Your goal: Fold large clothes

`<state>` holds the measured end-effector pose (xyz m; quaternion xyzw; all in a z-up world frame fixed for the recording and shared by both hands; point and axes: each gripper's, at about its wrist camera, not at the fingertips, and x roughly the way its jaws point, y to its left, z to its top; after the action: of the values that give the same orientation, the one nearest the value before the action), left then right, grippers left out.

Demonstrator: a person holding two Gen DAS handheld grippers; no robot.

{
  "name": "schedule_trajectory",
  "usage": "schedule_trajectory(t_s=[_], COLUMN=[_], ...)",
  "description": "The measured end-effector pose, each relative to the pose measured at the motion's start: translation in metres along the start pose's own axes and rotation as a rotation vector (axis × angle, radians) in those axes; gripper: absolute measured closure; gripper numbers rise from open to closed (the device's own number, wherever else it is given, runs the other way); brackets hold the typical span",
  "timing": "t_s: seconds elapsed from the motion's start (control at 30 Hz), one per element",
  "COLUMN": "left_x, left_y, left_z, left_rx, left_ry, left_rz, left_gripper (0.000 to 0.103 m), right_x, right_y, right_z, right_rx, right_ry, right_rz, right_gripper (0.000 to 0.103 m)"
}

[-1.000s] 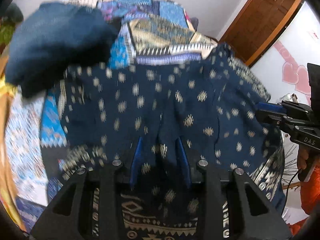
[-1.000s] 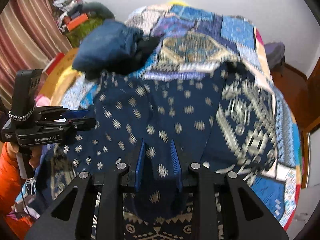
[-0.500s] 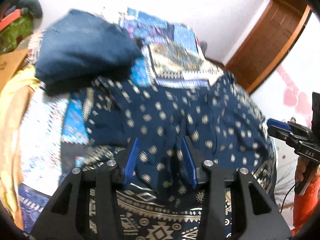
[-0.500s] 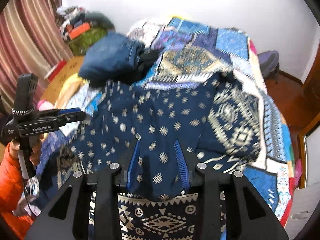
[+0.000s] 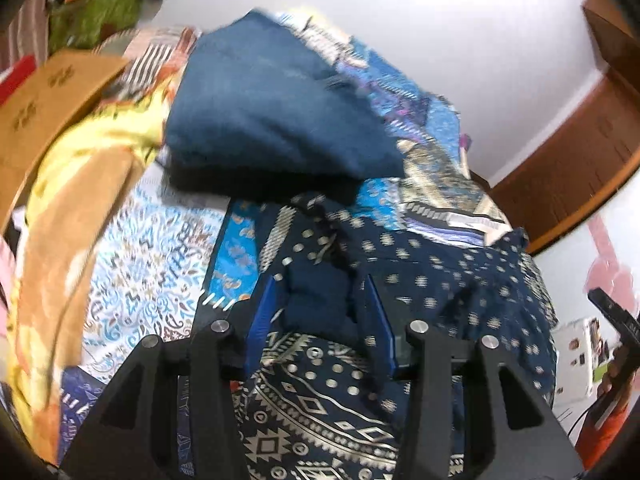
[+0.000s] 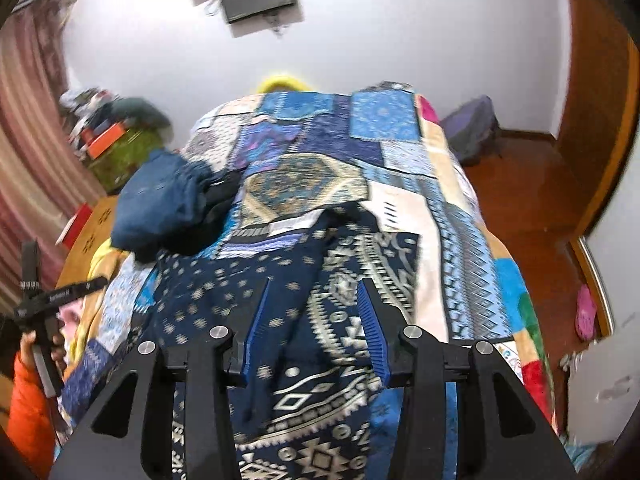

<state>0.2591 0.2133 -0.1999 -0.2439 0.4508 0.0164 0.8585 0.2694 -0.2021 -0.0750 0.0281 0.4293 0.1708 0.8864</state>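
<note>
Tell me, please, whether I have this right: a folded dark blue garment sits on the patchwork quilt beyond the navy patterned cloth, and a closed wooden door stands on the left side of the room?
Not quite: the wooden door stands on the right side of the room, as the right wrist view shows. The rest holds: the folded dark blue garment sits on the patchwork quilt beyond the navy patterned cloth.

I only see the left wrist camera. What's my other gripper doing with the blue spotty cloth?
Observer: The right gripper has just been opening its jaws. The navy patterned garment lies loose between them, not pinched.
Operator: Is anything on the floor over there?
Observer: Yes, a purple bag sits on the wooden floor beside the bed's far end.
Operator: Anything else?
Observer: A pink slipper lies on that floor too, nearer us.
</note>
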Motion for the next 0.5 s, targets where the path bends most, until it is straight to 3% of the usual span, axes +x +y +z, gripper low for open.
schedule_trajectory(t_s=[0.3, 0.5], left_x=[0.068, 0.103], left_y=[0.044, 0.051], left_z=[-0.007, -0.011], left_rx=[-0.217, -0.279], left_ry=[0.163, 0.241], left_rz=[-0.048, -0.106], left_gripper=[0.058, 0.058], right_x=[0.033, 0.059], right_y=[-0.058, -0.077], right_z=[-0.009, -0.019], right_rx=[0.198, 0.270], right_ry=[0.086, 0.162], right_rz=[-0.015, 0.009], right_gripper=[0.063, 0.063])
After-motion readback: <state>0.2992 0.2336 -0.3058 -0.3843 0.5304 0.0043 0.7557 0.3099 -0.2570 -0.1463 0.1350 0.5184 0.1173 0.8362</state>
